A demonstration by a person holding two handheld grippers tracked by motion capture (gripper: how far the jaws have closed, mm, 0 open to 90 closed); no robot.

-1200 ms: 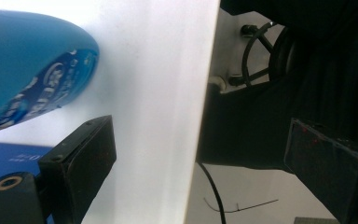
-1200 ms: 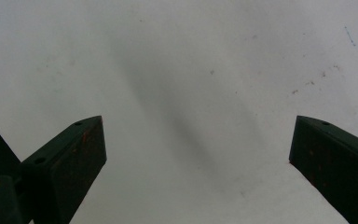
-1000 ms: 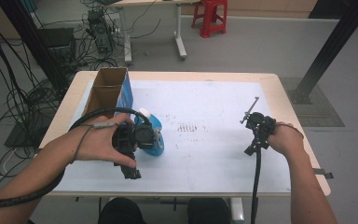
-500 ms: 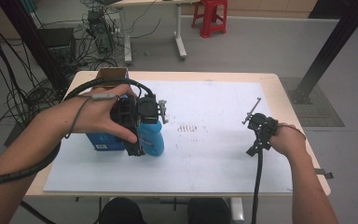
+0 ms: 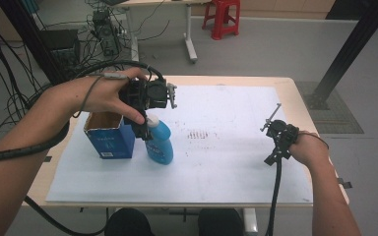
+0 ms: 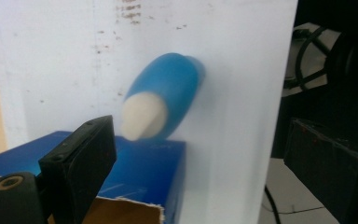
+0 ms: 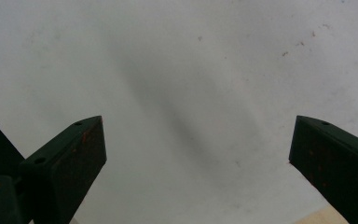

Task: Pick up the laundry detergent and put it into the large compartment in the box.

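The left gripper (image 5: 147, 101) is raised above the table, and its jaws are wide apart with nothing between them. Under it the blue bottle (image 5: 158, 141) with a white cap stands upright on the white sheet (image 5: 226, 162), touching the open blue carton (image 5: 107, 135) at its 9 o'clock. The right gripper (image 5: 275, 132), at 3 o'clock from the bottle and well apart, rests low over the sheet with its jaws also spread and empty.
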